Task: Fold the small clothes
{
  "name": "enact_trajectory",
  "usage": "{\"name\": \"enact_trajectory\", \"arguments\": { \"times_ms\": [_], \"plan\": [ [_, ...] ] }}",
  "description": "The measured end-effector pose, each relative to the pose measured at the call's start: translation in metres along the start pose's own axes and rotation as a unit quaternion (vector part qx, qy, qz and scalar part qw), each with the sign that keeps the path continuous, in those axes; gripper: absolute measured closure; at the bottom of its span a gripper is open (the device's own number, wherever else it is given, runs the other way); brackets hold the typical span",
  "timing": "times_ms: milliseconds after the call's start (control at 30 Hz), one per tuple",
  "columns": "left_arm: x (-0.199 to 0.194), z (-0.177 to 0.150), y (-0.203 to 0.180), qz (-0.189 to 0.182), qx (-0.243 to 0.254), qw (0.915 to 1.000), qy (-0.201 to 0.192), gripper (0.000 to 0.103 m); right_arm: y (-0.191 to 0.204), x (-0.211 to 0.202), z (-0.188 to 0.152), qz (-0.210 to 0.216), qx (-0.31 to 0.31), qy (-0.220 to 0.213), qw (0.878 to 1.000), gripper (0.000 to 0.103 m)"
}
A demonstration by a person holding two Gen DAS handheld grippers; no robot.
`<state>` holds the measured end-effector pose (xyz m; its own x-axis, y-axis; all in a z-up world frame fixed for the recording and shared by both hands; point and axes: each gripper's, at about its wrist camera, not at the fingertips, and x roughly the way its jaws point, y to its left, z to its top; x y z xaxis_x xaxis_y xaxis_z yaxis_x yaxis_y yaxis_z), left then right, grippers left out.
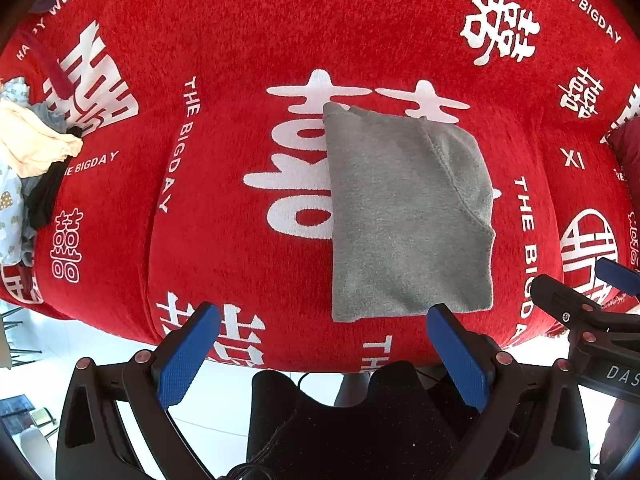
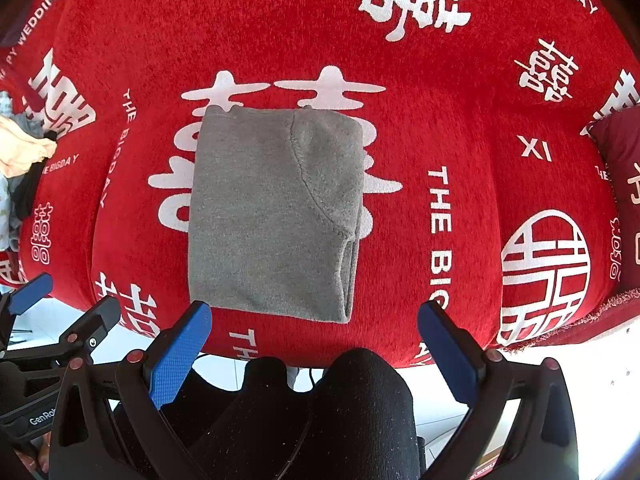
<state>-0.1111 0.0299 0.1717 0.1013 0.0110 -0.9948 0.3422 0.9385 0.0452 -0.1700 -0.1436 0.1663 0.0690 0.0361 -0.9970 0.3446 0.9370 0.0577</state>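
- Left gripper (image 1: pixel 320 354) spread wide, blue pads (image 1: pixel 186 356) far apart, nothing between them, nothing touched.
- Right gripper (image 2: pixel 316 350) likewise wide open and empty, pads (image 2: pixel 180 354) clear of any fabric.
- Both held low at the near edge of the red blanket (image 1: pixel 240 40), side by side; right gripper's finger seen at the right margin of the left view, left gripper's at the left margin of the right view.
- Folded grey garment (image 1: pixel 404 216) lying flat on the red blanket, just ahead of the fingertips, near hem close to them but apart.
- From the left wrist, garment ahead and to the right, its lower edge just beyond the right pad; from the right wrist, ahead and slightly left of centre.
- Curved seam across the top layer, folded edge down the right side.
- Pile of other clothes (image 1: pixel 28 168), cream, pale print and black, far left on the blanket, well apart from the garment.
- Dark red cushion (image 2: pixel 620 152) at the right edge.
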Motion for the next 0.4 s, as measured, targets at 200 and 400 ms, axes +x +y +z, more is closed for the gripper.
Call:
{"name": "enact_trajectory", "arguments": {
  "times_ms": [200,400],
  "plan": [
    [0.0006,0.0007,0.0006,0.001,-0.002,1.0000,-0.004,0.000,0.0003,0.0007,0.0007,0.000,-0.001,0.000,1.000,0.001],
    [-0.0037,0.0029,-0.0014,-0.005,0.003,0.9998,-0.020,0.000,-0.0011,0.0035,0.0024,-0.002,0.000,0.000,1.000,0.001]
  ]
}}
